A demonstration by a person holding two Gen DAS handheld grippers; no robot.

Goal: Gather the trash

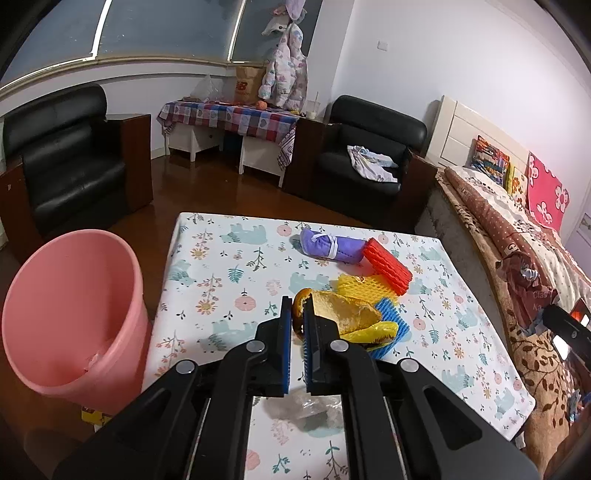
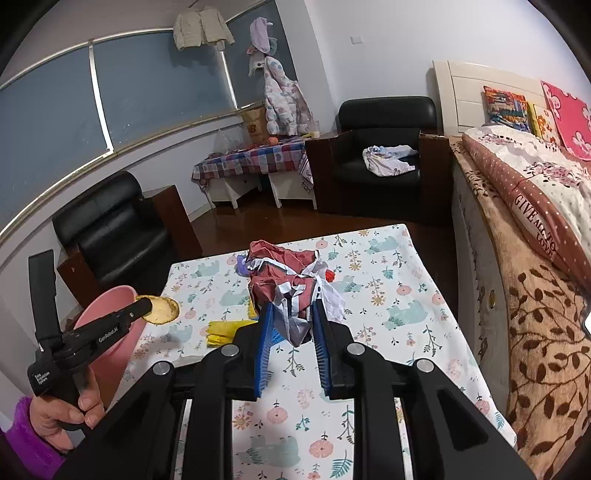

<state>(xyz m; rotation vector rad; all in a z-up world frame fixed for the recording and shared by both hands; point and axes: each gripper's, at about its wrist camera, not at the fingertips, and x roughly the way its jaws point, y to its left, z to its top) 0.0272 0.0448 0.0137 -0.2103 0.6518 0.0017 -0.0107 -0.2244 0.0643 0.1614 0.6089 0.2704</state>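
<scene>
My left hand-held gripper pinches a fruit peel by its edge; it could slip before reaching the pink bin off to its left. My right hand-held gripper clamps crumpled red wrapper above the table; loose flaps may tear free.

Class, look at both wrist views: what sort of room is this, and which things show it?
Most likely a bedroom doubling as a sitting room at home: a made bed with pillows, black armchairs, and clothes hung by the window.
</scene>
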